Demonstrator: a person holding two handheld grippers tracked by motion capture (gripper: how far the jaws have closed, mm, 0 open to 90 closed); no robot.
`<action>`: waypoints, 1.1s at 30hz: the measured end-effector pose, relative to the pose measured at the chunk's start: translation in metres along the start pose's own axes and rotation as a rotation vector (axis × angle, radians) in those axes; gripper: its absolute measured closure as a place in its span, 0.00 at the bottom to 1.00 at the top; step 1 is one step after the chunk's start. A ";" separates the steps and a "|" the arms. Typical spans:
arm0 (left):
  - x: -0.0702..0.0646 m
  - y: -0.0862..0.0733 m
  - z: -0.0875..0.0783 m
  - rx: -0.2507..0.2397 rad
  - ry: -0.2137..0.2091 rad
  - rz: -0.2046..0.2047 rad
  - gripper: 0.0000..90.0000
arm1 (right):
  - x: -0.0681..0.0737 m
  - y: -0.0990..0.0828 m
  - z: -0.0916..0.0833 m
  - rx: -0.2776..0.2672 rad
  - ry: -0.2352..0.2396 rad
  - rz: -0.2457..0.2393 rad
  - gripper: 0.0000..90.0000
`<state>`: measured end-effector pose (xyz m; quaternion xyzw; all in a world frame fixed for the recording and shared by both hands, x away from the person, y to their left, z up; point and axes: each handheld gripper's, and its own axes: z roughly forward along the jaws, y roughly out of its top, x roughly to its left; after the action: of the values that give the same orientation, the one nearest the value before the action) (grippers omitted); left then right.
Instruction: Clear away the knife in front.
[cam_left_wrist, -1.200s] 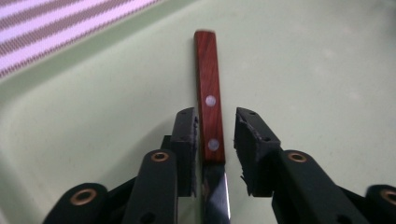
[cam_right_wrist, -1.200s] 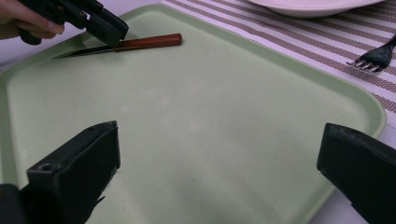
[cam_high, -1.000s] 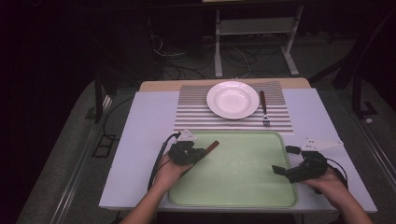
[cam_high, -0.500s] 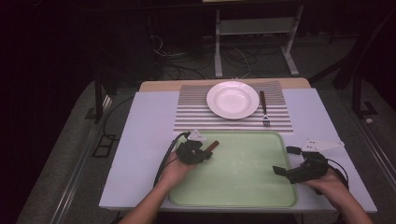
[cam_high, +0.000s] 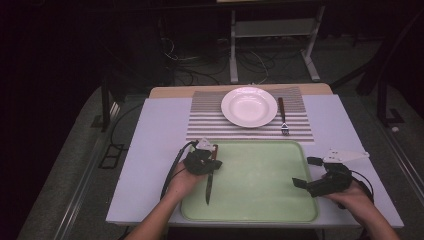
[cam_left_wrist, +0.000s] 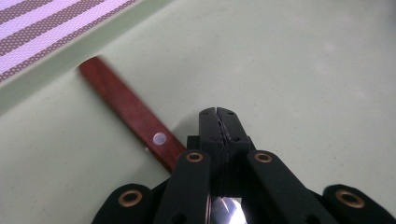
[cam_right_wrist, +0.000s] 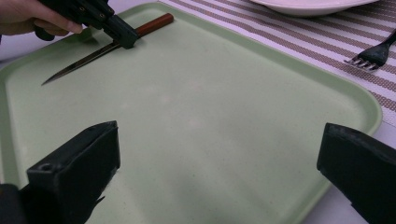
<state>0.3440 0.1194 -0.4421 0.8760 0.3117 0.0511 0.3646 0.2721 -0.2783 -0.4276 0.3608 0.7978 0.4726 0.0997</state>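
Right hand-held gripper rests at the tray's near right corner, jaws spread wide with nothing between them; the right gripper view looks between them across bare green tray. No change in its place against the two earlier frames.

Left hand-held gripper, at the tray's far left corner, is clamped on a knife. In the left gripper view the jaws meet tight on the blade just past the handle, the red-brown wooden handle running off toward the tray's rim. A second ago the knife pointed its handle up and to the right, diagonal across that corner; half a second ago it was partly turned; now it lies almost parallel to the tray's left edge, handle toward the far edge, tip toward the near edge. Jaws finished closing within that second. Judgement: the knife is gripped and being swung round, likely ready to lift out toward the place setting. From the right gripper view the blade looks low over the tray; whether it touches, cannot tell.

Beyond the tray: a striped placemat along the far edge of the pale lilac worktop, a white plate on it, a fork just right of the plate, tines toward the tray. No knife beside the plate.

Room: dark, grey floor, cables and a metal shelf frame behind the worktop.
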 end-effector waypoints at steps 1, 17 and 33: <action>0.000 0.000 0.000 0.000 0.000 0.000 0.99 | 0.000 0.000 0.000 0.000 0.000 0.000 0.00; 0.012 -0.015 -0.018 0.006 0.024 -0.047 0.99 | 0.000 0.000 0.000 -0.002 -0.003 0.001 0.00; 0.030 -0.026 -0.034 0.010 0.092 -0.064 0.99 | 0.000 0.000 -0.001 -0.005 -0.003 0.004 0.00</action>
<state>0.3442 0.1716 -0.4386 0.8642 0.3561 0.0780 0.3468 0.2720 -0.2788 -0.4268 0.3626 0.7959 0.4742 0.1007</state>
